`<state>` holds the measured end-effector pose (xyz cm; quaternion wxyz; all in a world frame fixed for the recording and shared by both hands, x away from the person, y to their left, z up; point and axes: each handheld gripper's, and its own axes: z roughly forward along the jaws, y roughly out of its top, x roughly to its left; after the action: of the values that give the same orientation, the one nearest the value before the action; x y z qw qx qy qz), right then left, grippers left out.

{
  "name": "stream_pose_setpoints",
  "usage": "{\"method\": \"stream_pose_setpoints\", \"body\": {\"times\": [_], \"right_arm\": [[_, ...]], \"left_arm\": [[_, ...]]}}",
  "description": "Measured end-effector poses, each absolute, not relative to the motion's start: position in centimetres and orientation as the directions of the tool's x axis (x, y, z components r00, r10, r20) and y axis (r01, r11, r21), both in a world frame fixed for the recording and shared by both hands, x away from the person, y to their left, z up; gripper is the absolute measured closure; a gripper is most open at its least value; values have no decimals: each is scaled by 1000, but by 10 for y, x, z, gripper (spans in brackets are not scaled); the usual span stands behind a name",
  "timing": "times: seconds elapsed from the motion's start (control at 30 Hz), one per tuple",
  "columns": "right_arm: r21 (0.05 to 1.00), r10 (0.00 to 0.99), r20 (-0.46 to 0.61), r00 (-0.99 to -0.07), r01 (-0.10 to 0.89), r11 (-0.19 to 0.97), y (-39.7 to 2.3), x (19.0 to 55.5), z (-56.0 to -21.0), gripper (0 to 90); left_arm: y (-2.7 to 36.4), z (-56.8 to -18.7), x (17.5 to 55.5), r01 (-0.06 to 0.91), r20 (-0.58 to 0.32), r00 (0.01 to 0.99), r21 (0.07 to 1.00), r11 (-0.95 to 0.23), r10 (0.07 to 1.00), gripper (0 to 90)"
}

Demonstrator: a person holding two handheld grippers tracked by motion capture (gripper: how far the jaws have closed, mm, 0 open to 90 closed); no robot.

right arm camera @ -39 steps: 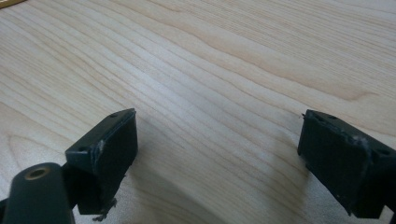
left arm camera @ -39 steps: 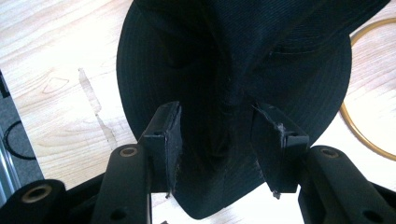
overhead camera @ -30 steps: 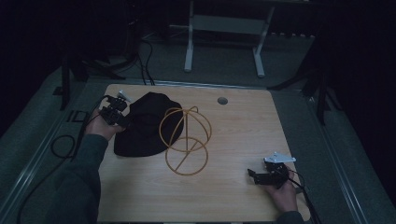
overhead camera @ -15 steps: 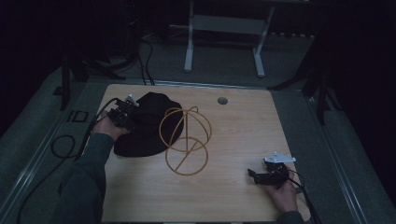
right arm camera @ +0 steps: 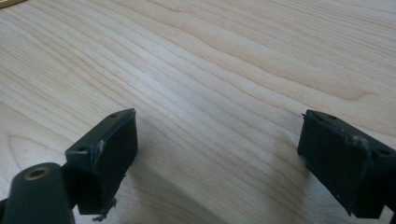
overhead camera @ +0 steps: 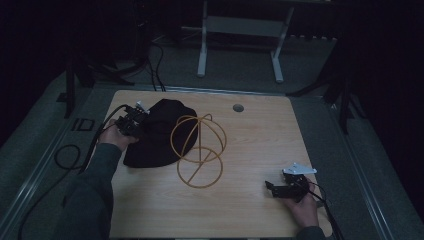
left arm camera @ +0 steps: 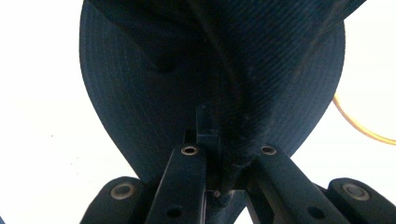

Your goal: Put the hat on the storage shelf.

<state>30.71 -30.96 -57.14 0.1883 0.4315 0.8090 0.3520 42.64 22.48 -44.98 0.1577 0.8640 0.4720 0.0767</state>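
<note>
A person works two hand-held grippers over a light wooden table point(overhead camera: 260, 135) in a dim room; the left gripper point(overhead camera: 131, 121) sits near the table's left edge toward the far-left corner, its jaws brought together on the rim of a black hat point(overhead camera: 157, 132) — in the left gripper view the dark twill fabric point(left arm camera: 196, 70) is bunched and pinched between the two jaws, w/ a fold running down into the gap; the hat lies on the left half of the surface, its right side touching or overlapping a yellow wire frame point(overhead camera: 198, 150) of looped rings standing near the centre; a sliver of that yellow wire point(left arm camera: 359, 126) shows past the hat's right edge in the left gripper view; the right gripper point(overhead camera: 286, 186) rests low near the front-right corner, held by the right hand point(overhead camera: 302, 207), well apart from hat & frame — its jaws stand wide apart w/ nothing between them, bare wood grain point(right arm camera: 215, 79) showing in the gap; a small round grommet point(overhead camera: 238, 107) sits by the far edge; a black cable point(overhead camera: 75, 155) trails off the table's left side.
</note>
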Motion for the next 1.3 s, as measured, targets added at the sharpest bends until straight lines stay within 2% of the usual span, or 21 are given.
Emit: {"method": "stream_pose_setpoints", "body": {"times": [0.83,1.3], "right_arm": [[732,831,-1,-557,566,380,-310,307,-571,118],[732,831,-1,-557,566,380,-310,307,-571,118]], "left_arm": [[246,-418,403,767,-41,538,438,-468,842,885],[255,-404,388,744,-18,565,443,-500,825,884]]}}
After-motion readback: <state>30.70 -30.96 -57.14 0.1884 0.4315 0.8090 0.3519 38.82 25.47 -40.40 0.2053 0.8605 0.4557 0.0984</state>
